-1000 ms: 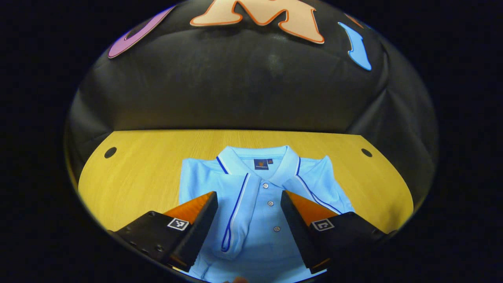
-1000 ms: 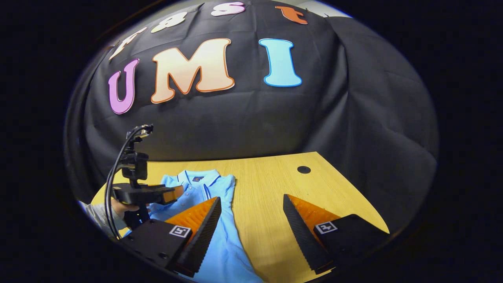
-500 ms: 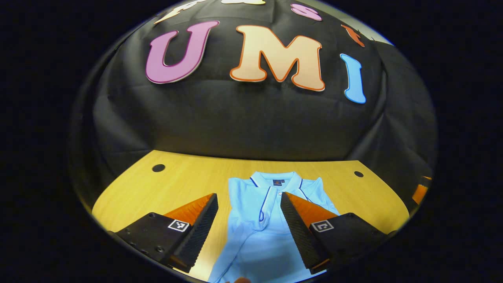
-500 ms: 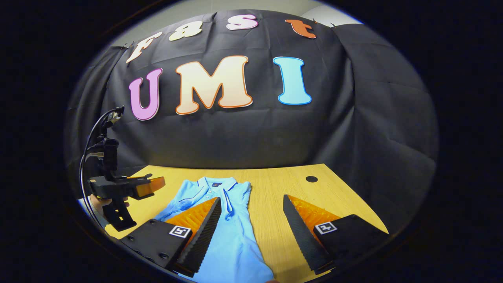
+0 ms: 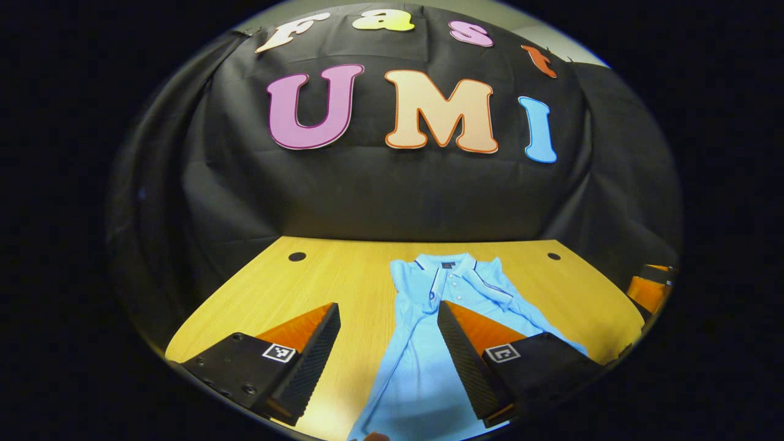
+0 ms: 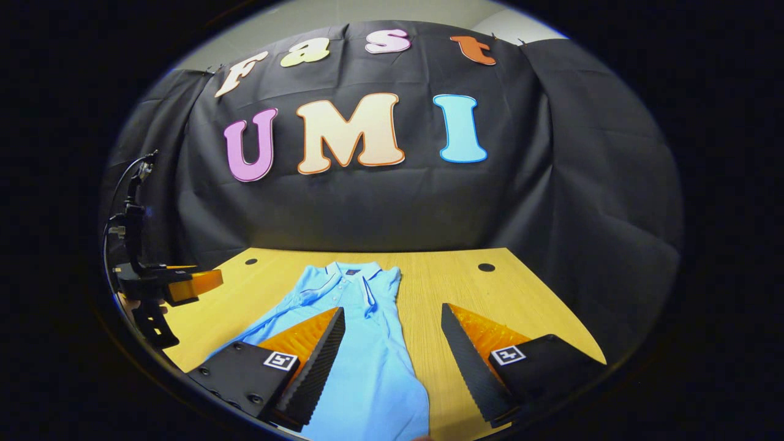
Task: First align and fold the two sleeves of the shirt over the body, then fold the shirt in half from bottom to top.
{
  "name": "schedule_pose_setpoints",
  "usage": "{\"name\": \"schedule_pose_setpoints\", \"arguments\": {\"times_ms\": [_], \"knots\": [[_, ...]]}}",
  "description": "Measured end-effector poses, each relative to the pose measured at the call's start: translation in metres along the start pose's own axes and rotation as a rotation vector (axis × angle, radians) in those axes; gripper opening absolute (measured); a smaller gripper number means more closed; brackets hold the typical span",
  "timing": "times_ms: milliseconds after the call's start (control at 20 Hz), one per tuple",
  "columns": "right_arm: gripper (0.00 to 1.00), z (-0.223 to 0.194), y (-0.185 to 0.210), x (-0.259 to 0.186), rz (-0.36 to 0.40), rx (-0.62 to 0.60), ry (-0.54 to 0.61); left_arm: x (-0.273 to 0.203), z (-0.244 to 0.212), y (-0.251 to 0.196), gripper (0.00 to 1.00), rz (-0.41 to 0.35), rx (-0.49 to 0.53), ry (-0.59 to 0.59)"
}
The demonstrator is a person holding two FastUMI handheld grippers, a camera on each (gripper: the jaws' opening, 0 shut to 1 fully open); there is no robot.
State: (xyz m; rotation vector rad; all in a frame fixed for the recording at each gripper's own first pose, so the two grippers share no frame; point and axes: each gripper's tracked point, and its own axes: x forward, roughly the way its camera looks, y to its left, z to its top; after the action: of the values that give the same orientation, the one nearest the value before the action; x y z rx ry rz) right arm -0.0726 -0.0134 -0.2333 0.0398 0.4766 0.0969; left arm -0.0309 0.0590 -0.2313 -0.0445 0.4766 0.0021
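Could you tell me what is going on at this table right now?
A person holding a gripper in each hand is folding a light blue polo shirt lying collar-away on the wooden table. Its sleeves already look folded over the body, leaving a narrow strip. The left gripper and the right gripper are both open above the shirt's lower part, gripping nothing. The bottom-to-top fold is not yet done.

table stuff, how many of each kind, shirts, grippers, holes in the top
Light blue polo shirt: 1
Two-finger grippers: 2, the left gripper and the right gripper
Round dark holes in the wooden table: 2, one and another
Total: 5
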Motion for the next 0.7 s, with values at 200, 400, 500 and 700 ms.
{"name": "schedule_pose_setpoints", "arguments": {"times_ms": [200,400,500,700], "knots": [[0.99,-0.033,-0.004,-0.027,-0.004,-0.019,0.054,-0.040,-0.042,0.003,0.96,-0.012,0.018,0.066],[0.96,-0.070,-0.005,-0.051,-0.005,-0.026,0.118,-0.076,-0.095,0.001,0.96,-0.030,0.048,0.162],[0.98,-0.088,-0.006,-0.061,-0.003,-0.034,0.154,-0.091,-0.119,0.000,0.96,-0.037,0.063,0.204],[0.96,-0.125,-0.002,-0.079,-0.003,-0.045,0.220,-0.113,-0.166,-0.005,0.96,-0.055,0.079,0.296]]}}
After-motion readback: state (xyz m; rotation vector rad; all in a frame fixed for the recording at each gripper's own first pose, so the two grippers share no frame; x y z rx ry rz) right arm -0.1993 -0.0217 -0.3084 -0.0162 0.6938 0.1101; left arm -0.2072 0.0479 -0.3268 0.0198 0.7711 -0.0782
